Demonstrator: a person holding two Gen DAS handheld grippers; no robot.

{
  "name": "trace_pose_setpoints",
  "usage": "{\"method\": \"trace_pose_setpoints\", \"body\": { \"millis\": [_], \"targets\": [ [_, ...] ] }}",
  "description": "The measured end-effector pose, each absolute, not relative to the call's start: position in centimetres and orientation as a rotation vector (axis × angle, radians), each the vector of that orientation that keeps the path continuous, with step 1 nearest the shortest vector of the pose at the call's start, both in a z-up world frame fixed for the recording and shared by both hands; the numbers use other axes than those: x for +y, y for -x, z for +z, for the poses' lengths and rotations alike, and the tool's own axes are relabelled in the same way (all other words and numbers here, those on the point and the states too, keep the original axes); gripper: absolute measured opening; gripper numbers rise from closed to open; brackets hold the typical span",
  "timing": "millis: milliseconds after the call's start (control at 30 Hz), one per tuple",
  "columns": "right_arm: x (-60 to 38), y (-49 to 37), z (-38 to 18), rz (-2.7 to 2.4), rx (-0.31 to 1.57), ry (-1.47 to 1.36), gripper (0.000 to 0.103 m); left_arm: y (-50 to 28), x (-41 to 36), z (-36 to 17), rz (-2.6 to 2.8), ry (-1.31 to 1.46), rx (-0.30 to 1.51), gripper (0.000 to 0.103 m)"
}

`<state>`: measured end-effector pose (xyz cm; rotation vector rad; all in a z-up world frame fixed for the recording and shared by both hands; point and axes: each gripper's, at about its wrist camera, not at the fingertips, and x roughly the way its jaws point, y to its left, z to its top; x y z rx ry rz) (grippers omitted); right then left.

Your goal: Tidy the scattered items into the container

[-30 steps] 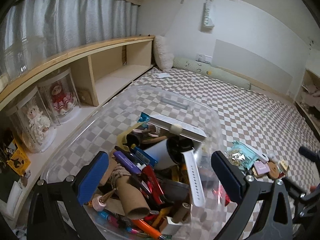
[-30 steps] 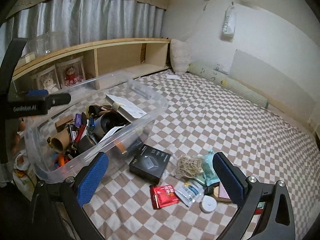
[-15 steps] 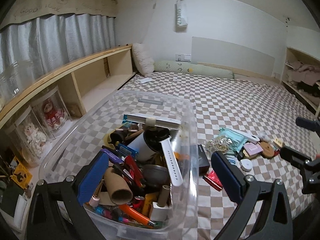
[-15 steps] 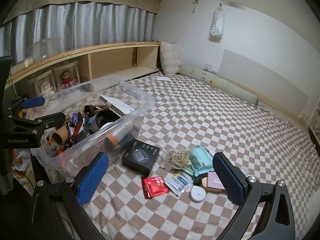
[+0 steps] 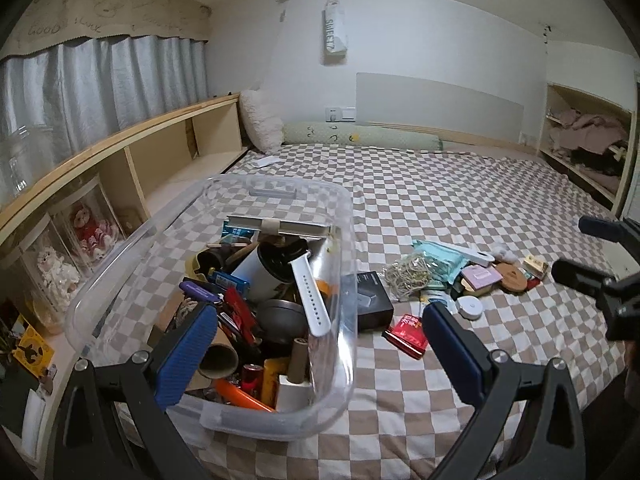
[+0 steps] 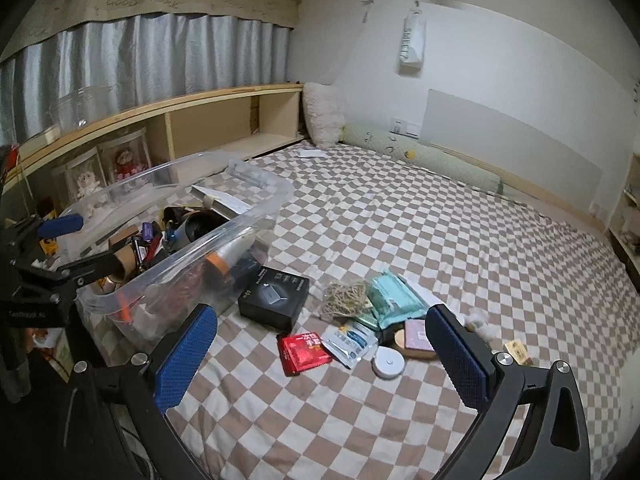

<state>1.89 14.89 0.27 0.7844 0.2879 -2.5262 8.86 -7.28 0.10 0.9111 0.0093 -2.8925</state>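
A clear plastic bin (image 5: 344,264) (image 6: 256,216) stands on the checkered bed, packed with pens, cardboard tubes, a white watch strap (image 5: 310,296) and a notebook. Beside it lie a black box (image 6: 275,295) (image 5: 372,300), a red packet (image 6: 304,353) (image 5: 408,330), a rubber band tangle (image 6: 347,295), a teal pack (image 6: 394,300), a white puck (image 6: 387,362) and small wooden pieces. My left gripper (image 5: 320,356) hovers open over the bin's near end. My right gripper (image 6: 322,356) hangs open above the red packet, holding nothing.
A wooden shelf (image 6: 224,128) with dolls in clear cases (image 5: 86,228) runs along the left under grey curtains. A pillow (image 6: 322,118) and green bolster (image 6: 424,160) lie at the far wall. Checkered bedding (image 6: 460,232) stretches to the right.
Both grippers have pulled back and up from the bin. The left view has swung right, so the loose pile beside the bin now shows. Both stay open.
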Motion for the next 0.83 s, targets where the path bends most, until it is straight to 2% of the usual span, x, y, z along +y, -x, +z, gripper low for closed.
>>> {"method": "trace_pose_setpoints", "body": {
  "millis": [833],
  "targets": [
    [15.6,-3.2,0.1,-2.555,0.332,-0.74,0.103,-9.9,-7.0,-0.3,-2.928,-0.914,0.053,0.103]
  ]
}}
